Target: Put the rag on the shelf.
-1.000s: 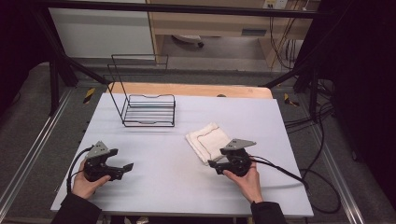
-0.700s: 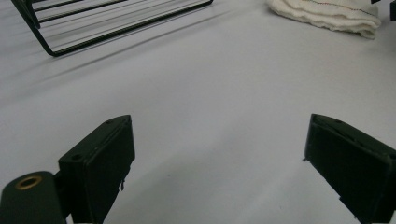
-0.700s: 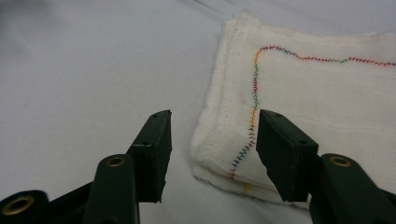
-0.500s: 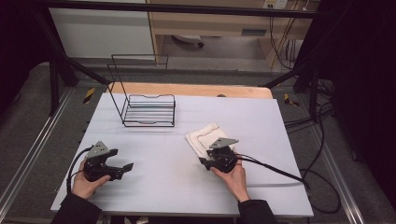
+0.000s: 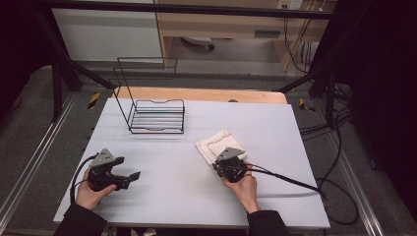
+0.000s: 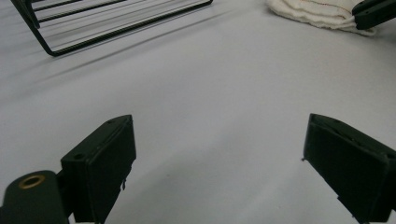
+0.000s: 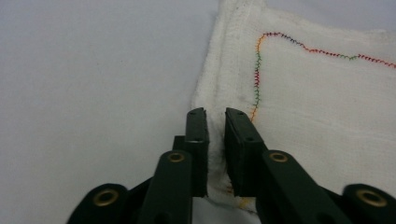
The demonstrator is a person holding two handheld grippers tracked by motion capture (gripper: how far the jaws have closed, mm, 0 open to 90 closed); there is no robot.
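Between the right gripper's (image 7: 215, 119) just-closed jaws sat the white cloth's (image 7: 322, 107) near edge, pinched; lifting looked next. Left gripper (image 6: 217, 154) gaped, nothing between.

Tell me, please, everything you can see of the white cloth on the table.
The cloth is white, coarse-woven fabric, folded into a flat, roughly square pad. A wavy line of multicoloured stitching runs across its top. It lies on the grey table, right of centre, apart from the wire rack. The right gripper has just been closing, and its jaws pinch the cloth's near folded edge, which bunches up between them.
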